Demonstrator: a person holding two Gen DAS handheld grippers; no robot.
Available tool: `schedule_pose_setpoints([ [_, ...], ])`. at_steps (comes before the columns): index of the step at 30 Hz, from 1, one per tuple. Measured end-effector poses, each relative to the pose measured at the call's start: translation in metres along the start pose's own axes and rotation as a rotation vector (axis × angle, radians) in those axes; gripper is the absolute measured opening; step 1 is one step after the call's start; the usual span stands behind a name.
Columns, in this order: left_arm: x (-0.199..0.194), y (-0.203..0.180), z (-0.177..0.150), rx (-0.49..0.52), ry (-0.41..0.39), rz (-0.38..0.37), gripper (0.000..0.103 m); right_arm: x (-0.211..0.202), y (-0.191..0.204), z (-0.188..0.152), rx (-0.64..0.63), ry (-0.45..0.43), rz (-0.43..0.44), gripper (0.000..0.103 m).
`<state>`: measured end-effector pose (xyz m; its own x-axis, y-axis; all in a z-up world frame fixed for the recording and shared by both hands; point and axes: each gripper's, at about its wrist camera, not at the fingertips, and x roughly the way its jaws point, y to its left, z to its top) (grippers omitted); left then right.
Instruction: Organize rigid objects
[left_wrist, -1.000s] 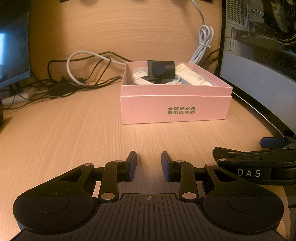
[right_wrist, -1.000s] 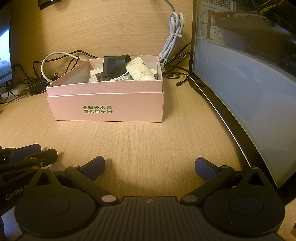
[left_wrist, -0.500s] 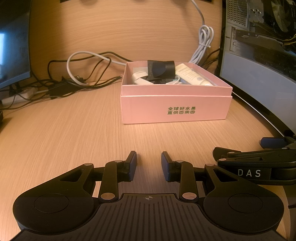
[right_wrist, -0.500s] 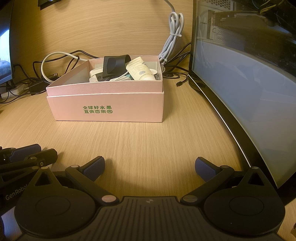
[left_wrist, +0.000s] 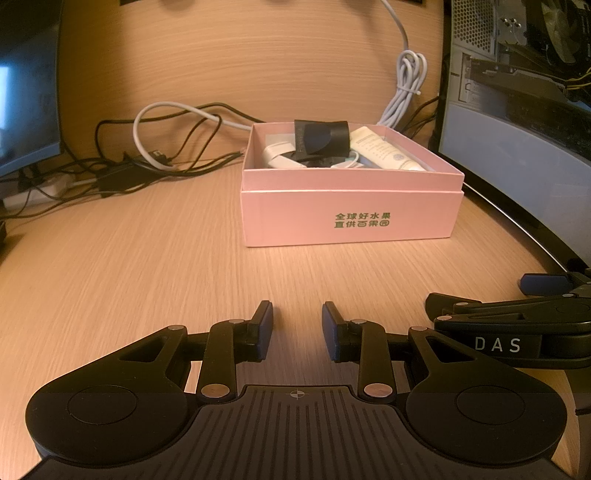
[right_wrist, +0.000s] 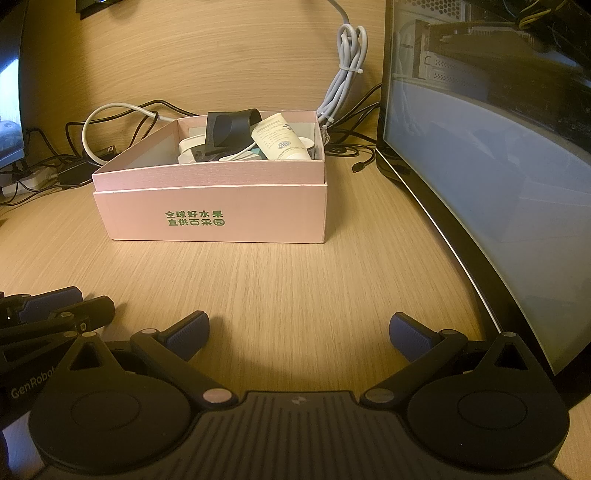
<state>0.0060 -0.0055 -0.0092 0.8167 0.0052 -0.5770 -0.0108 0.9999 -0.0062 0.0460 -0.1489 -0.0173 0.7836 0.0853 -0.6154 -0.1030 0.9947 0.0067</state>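
A pink cardboard box (left_wrist: 351, 218) with green characters stands on the wooden desk, also in the right wrist view (right_wrist: 214, 214). Inside lie a black curved piece (left_wrist: 321, 138), a cream tube (left_wrist: 384, 153) and white items (left_wrist: 279, 155); the black piece (right_wrist: 229, 129) and the tube (right_wrist: 280, 138) also show in the right wrist view. My left gripper (left_wrist: 297, 328) is empty, jaws a small gap apart, low over the desk well short of the box. My right gripper (right_wrist: 299, 336) is wide open and empty, beside the left one.
A tangle of black and white cables (left_wrist: 155, 147) lies behind the box on the left. A bundled grey cable (right_wrist: 345, 85) hangs behind it. A large curved monitor (right_wrist: 498, 184) stands on the right, another screen (left_wrist: 26, 92) at far left.
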Motion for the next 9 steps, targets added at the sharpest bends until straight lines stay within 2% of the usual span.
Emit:
schedule_pose_setpoints([
  [9,-0.0001,-0.0009,0.0001,0.009,-0.001,0.008,0.032,0.0000,-0.0001,0.0000,0.000,0.000,0.000,0.103],
])
